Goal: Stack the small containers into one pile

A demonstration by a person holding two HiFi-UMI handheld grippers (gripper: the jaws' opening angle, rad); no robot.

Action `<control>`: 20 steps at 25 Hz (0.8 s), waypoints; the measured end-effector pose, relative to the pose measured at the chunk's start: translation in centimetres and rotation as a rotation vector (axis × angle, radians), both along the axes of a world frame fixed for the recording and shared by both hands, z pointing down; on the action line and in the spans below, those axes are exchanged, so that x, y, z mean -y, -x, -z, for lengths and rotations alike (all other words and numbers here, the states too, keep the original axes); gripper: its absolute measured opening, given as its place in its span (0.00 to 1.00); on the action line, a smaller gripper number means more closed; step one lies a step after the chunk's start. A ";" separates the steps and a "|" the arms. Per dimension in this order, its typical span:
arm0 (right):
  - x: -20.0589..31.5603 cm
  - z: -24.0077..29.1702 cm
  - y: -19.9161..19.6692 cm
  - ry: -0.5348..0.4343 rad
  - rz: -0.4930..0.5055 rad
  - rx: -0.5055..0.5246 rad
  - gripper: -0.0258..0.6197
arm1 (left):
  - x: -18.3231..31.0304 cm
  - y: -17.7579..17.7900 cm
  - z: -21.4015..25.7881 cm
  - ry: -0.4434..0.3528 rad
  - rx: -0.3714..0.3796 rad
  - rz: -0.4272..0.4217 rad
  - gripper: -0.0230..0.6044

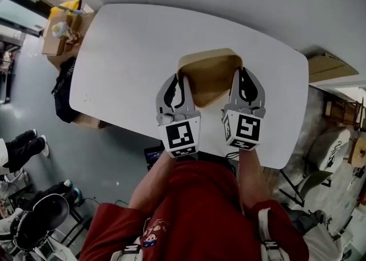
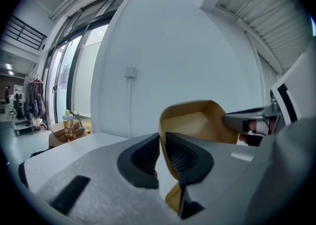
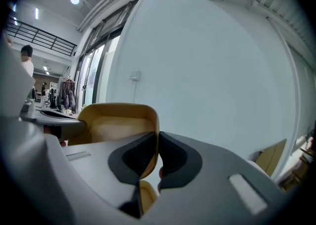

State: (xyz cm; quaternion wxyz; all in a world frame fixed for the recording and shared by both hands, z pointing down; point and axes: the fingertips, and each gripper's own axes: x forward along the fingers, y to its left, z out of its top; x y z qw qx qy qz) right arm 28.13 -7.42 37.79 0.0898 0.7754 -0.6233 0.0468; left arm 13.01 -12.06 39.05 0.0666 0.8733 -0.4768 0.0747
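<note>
Between the left hand-held gripper [image 1: 179, 78] and right hand-held gripper [image 1: 241, 72], 1 tan container [image 1: 209, 76] is held over the tabletop [image 1: 126, 54], each clamped on a side wall. Likely mid-carry; next, nest it squarely into another container.

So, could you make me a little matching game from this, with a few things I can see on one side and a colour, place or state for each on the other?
Things:
1. container
2. table
3. left gripper
4. cardboard box

Descriptions:
A. white
B. beyond the table's corner, at the head view's upper left
C. tan, gripped on two opposite sides
D. jaws shut on the container's wall

Pairs: 1-C, 2-A, 3-D, 4-B
</note>
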 end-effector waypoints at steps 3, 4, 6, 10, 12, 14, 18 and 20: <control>0.0 -0.3 -0.4 0.014 0.054 0.001 0.08 | -0.9 -0.1 -0.5 0.021 0.015 0.041 0.11; -0.1 -0.5 -0.4 0.021 0.071 0.001 0.08 | -1.2 -0.1 -0.7 0.029 0.018 0.053 0.11; -0.1 -0.8 -0.5 0.041 0.105 0.003 0.08 | -1.8 -0.1 -1.1 0.041 0.015 0.083 0.11; -0.5 -1.5 -0.7 0.092 0.166 0.010 0.07 | -3.2 -0.2 -2.0 0.074 0.015 0.133 0.11; -0.6 -2.0 -0.7 0.120 0.191 0.009 0.08 | -3.8 -0.2 -2.5 0.093 0.018 0.147 0.11; -0.5 -2.5 -0.7 0.145 0.207 0.010 0.08 | -4.2 -0.1 -3.0 0.116 0.018 0.159 0.11; -0.4 -3.8 -0.5 0.203 0.229 0.013 0.07 | -4.5 0.0 -4.5 0.175 0.013 0.171 0.11; -0.2 -4.5 -0.3 0.228 0.239 0.007 0.08 | -4.4 0.2 -5.3 0.199 0.014 0.176 0.11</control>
